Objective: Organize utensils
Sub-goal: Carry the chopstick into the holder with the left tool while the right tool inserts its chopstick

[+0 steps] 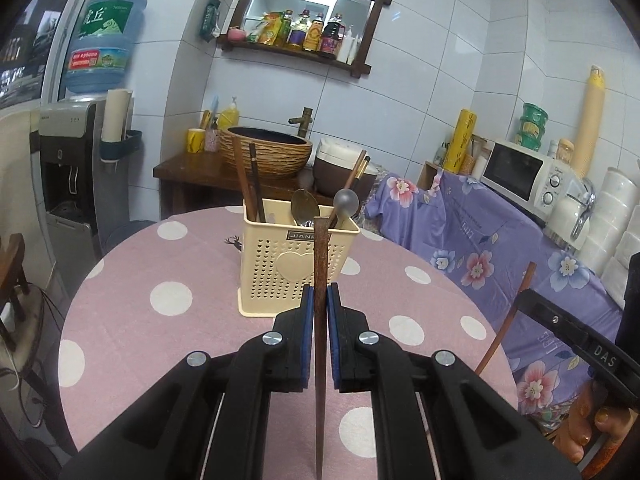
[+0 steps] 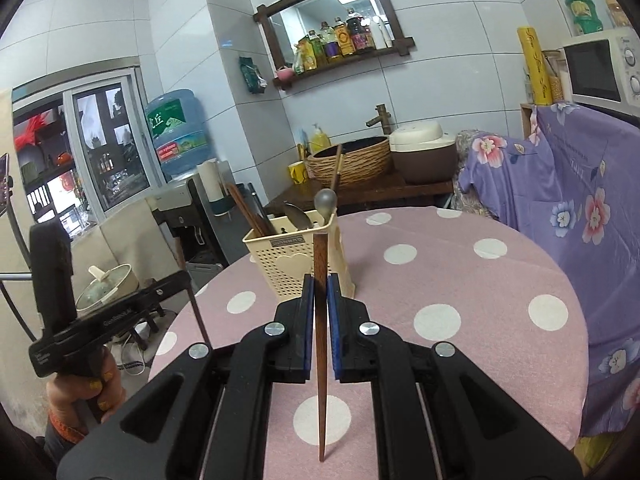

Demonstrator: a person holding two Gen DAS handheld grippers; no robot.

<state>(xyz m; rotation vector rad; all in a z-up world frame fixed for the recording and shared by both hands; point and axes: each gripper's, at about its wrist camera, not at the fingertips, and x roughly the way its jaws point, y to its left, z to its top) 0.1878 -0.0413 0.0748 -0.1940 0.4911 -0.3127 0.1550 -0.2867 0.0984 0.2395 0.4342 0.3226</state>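
Clamped in each gripper [image 1: 320,300] [image 2: 320,292], one brown chopstick [image 1: 320,320] [image 2: 322,340], held upright above the table [image 1: 120,272]. Should be steered to the cream holder [image 1: 296,264] mid-table, tips lowered one at a time, clear of the spoons [image 1: 305,206].

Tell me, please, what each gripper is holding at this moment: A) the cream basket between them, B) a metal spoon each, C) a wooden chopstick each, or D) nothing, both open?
C: the left gripper and the right gripper are each shut on a chopstick, short of the basket.
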